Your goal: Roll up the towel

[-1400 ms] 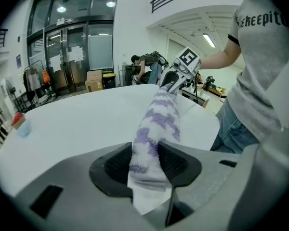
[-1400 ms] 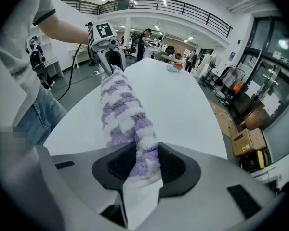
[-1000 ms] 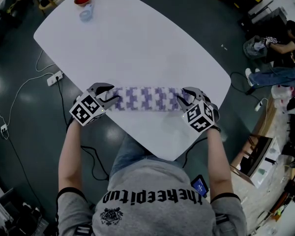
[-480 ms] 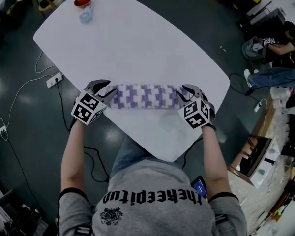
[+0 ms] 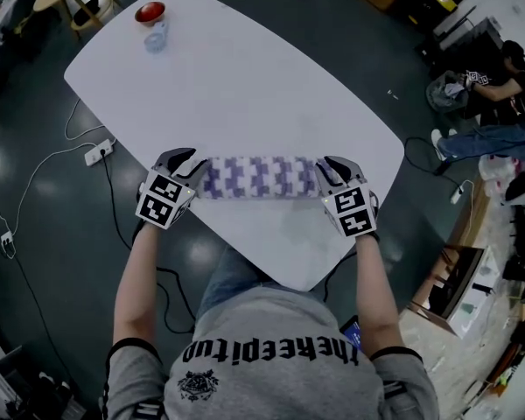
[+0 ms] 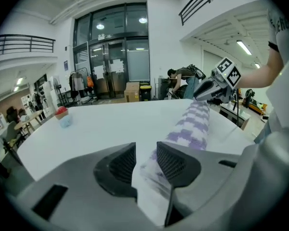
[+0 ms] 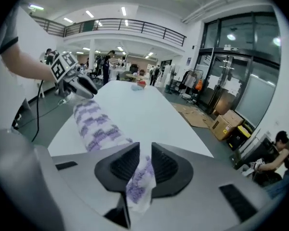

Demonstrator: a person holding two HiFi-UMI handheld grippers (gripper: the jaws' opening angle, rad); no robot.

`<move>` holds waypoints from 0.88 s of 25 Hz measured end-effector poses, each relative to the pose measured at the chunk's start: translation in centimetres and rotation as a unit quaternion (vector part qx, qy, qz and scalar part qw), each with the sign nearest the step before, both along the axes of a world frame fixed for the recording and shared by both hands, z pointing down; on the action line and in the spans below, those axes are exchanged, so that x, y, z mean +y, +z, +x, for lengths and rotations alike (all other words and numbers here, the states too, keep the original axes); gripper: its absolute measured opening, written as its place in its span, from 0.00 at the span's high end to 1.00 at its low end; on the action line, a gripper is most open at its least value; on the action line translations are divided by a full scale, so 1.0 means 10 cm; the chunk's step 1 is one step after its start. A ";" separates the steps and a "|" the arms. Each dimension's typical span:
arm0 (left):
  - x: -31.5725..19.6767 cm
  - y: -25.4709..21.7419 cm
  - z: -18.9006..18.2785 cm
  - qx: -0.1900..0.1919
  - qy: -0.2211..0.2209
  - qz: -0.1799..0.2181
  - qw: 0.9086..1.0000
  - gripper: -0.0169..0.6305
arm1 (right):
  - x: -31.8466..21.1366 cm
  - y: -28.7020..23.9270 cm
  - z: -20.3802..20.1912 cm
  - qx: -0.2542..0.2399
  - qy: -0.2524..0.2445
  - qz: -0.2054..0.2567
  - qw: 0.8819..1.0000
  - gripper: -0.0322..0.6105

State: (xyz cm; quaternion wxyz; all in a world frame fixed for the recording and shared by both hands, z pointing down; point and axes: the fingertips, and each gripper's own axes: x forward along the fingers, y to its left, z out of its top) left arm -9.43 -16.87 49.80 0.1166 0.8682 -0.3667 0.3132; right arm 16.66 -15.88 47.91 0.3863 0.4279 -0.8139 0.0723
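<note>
white oval table (image 5: 245,77): fills the middle of the head view, standing on a dark floor.

person wearing the camera: grey t-shirt, both forearms reaching over the table's near edge, one gripper in each hand.

purple-and-white patterned towel (image 5: 258,177): on the table close to its near edge, already wound into a long roll lying crosswise on the table. its ends sit in the two grippers.

left gripper (image 5: 195,166): at the roll's left end, at the table's left rim, pointing inward and down. fingers partly closed, pinching a loose flap of the towel end; the cloth fills the gap between the ribbed pads.

right gripper (image 5: 325,169): at the roll's right end, over the table's near-right part, mirroring the left one. its jaws have just been closing, with the towel between them; the pads now sit narrow and nip a crumpled tag of cloth that hangs down behind them.

seated person (image 5: 499,77): on the floor well off the table's right side, beside bags.

white power strip (image 5: 98,153): on the floor just off the table's left rim, cable trailing away.

small red bowl-like thing (image 5: 150,12) and a clear cup (image 5: 155,35): together at the table's far left end, well apart from the towel.
</note>
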 end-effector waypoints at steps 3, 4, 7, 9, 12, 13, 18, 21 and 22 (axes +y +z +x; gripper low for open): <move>-0.03 -0.26 -0.03 0.043 -0.037 0.028 0.998 0.85 | 0.03 -0.19 -0.06 -0.055 0.022 0.010 0.998 0.95; -0.02 -0.35 -0.04 0.053 -0.047 0.038 0.997 0.91 | 0.05 -0.24 -0.10 -0.072 0.026 0.010 0.997 0.95; 0.07 -0.62 -0.02 0.076 -0.062 0.067 0.993 0.97 | 0.15 -0.42 -0.20 -0.092 0.027 0.028 0.995 0.95; 0.15 -0.80 0.01 0.087 -0.067 0.080 0.991 0.97 | 0.21 -0.58 -0.27 -0.096 0.020 0.055 0.994 0.95; 0.26 -1.03 0.07 0.112 -0.077 0.093 0.986 0.97 | 0.25 -0.79 -0.34 -0.105 0.023 0.089 0.990 0.95; 0.30 -1.11 0.09 0.126 -0.081 0.098 0.984 0.97 | 0.27 -0.86 -0.36 -0.111 0.027 0.096 0.989 0.95; 0.48 -1.54 0.11 0.172 -0.101 0.135 0.971 0.97 | 0.39 -1.20 -0.46 -0.129 0.038 0.132 0.982 0.95; 0.59 -1.80 0.11 0.178 -0.106 0.164 0.965 0.97 | 0.46 -1.40 -0.49 -0.136 0.039 0.157 0.977 0.95; 0.62 -1.88 0.11 0.182 -0.109 0.172 0.962 0.97 | 0.49 -1.47 -0.50 -0.140 0.041 0.164 0.975 0.95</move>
